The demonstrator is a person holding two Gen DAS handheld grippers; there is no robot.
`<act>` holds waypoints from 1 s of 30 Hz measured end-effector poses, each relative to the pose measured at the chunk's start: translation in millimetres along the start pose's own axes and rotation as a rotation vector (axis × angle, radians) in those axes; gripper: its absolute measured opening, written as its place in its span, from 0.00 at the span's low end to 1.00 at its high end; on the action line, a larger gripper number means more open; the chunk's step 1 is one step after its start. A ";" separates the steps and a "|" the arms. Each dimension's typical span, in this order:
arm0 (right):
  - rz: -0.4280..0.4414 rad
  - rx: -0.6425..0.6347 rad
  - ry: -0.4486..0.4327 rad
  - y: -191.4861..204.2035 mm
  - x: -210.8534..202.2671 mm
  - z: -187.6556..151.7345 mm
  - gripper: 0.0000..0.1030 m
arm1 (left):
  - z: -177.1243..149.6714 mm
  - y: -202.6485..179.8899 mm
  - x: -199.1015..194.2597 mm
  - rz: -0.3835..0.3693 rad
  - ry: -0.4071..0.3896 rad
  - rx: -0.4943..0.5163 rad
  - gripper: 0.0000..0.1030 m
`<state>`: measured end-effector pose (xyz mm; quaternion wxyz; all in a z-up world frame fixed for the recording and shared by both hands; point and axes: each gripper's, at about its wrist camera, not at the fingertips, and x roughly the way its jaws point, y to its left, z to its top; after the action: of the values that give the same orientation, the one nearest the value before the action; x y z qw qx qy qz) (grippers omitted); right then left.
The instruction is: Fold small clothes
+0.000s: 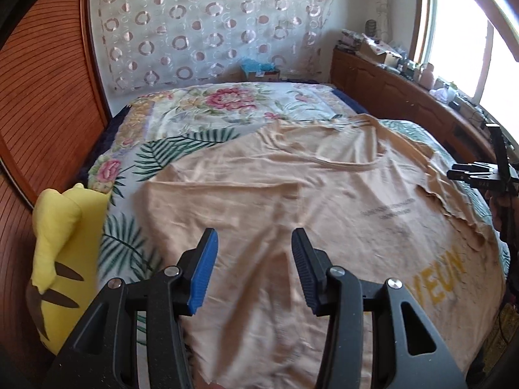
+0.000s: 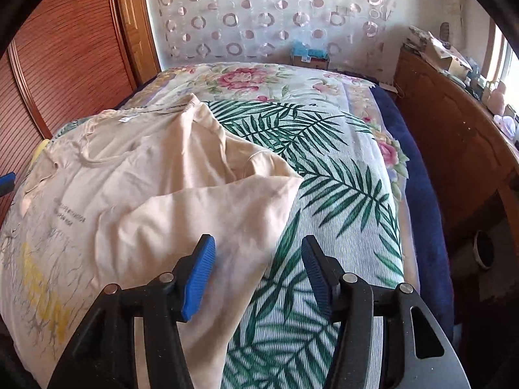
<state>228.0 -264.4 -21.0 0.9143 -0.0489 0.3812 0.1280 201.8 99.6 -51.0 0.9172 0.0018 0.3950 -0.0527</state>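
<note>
Both grippers, left (image 1: 254, 272) and right (image 2: 258, 275), are hovering half-open and empty over the shirt (image 1: 292, 201) lying on the bed (image 2: 324, 162), whose folded-over side is risking bunching if a pinch grabs both layers.

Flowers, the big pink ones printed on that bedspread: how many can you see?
3. One at the far middle of the bedspread, near the wall; one on its right edge; one on its left edge beside the yellow plush. The peach T-shirt may hide more.
</note>
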 end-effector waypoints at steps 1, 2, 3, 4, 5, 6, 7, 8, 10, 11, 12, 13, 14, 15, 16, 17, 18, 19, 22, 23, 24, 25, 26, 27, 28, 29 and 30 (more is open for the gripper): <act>-0.005 -0.005 0.005 0.9 5.4 3.6 0.56 | 2.9 6.2 4.8 0.007 0.011 -0.005 0.47; -0.004 -0.009 0.000 1.2 8.7 7.4 0.56 | 5.7 12.2 9.5 0.009 0.019 -0.007 0.47; 0.000 -0.008 -0.002 0.6 12.5 12.0 0.56 | 8.3 17.9 13.9 0.009 0.028 -0.009 0.47; 0.002 -0.006 -0.002 -1.6 15.2 17.7 0.56 | 10.1 21.5 18.7 0.011 0.038 -0.013 0.47; 0.000 -0.006 -0.001 -1.1 19.3 23.8 0.56 | 12.1 27.2 24.1 0.012 0.051 -0.020 0.47; -0.003 -0.008 -0.003 -0.9 23.0 27.2 0.56 | 13.4 31.5 28.4 0.012 0.060 -0.027 0.47; -0.006 -0.011 -0.005 -1.5 27.1 31.2 0.56 | 15.2 39.2 34.7 0.012 0.073 -0.039 0.47; -0.009 -0.016 -0.010 -1.1 29.7 33.0 0.56 | 15.6 44.0 39.1 0.012 0.080 -0.049 0.47; -0.008 -0.020 -0.018 -0.5 34.4 35.3 0.57 | 16.3 52.0 47.7 0.008 0.096 -0.069 0.47; -0.007 -0.021 -0.022 -0.6 38.4 35.2 0.58 | 16.8 57.6 53.4 0.007 0.106 -0.082 0.47; -0.006 -0.022 -0.028 -0.1 40.1 35.3 0.59 | 17.1 61.5 57.1 0.014 0.111 -0.092 0.47; -0.007 -0.025 -0.037 0.4 42.1 34.1 0.59 | 18.1 66.7 61.7 0.036 0.113 -0.107 0.47; -0.008 -0.027 -0.041 0.3 44.6 33.4 0.61 | 18.8 69.8 64.2 0.054 0.112 -0.113 0.47; -0.007 -0.028 -0.041 -1.1 46.4 34.1 0.61 | 19.7 72.8 66.0 0.070 0.109 -0.118 0.46; -0.006 -0.027 -0.041 -1.3 47.6 33.9 0.61 | 20.7 74.4 66.8 0.070 0.100 -0.120 0.41; -0.006 -0.027 -0.041 -0.9 47.7 34.0 0.61 | 22.7 75.8 68.0 0.068 0.095 -0.117 0.37; -0.005 -0.027 -0.041 -0.3 49.8 33.5 0.61 | 24.2 76.4 69.9 0.072 0.096 -0.113 0.24; -0.005 -0.027 -0.041 0.7 51.4 33.7 0.61 | 26.6 77.0 71.6 0.078 0.096 -0.111 0.09; -0.005 -0.030 -0.040 -0.6 53.1 33.7 0.62 | 34.2 79.2 74.8 0.062 0.080 -0.110 0.09; -0.004 -0.030 -0.040 -0.4 49.4 32.7 0.62 | 36.7 78.8 75.1 0.058 0.072 -0.100 0.11; -0.003 -0.031 -0.040 -0.3 49.6 32.8 0.63 | 39.2 78.2 75.8 0.077 0.070 -0.093 0.34; -0.002 -0.032 -0.040 -1.7 45.6 32.1 0.63 | 41.6 77.4 75.9 0.102 0.066 -0.088 0.68; -0.001 -0.033 -0.040 -2.3 44.3 31.4 0.64 | 43.1 77.3 75.4 0.112 0.053 -0.078 0.81; 0.000 -0.034 -0.040 -2.3 44.4 31.5 0.64 | 44.3 76.8 75.5 0.115 0.046 -0.070 0.89; 0.000 -0.035 -0.040 -2.5 43.9 31.8 0.64 | 45.1 76.6 77.8 0.128 0.058 -0.064 0.89; 0.000 -0.036 -0.040 -2.3 44.4 31.9 0.64 | 45.0 77.1 80.9 0.132 0.075 -0.061 0.89; 0.000 -0.036 -0.040 -2.4 43.7 31.7 0.64 | 44.8 77.4 83.8 0.134 0.087 -0.057 0.89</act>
<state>279.9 -252.2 -29.7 0.9207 -0.0627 0.3604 0.1356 299.0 166.5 -83.9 0.9003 0.0042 0.4347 0.0202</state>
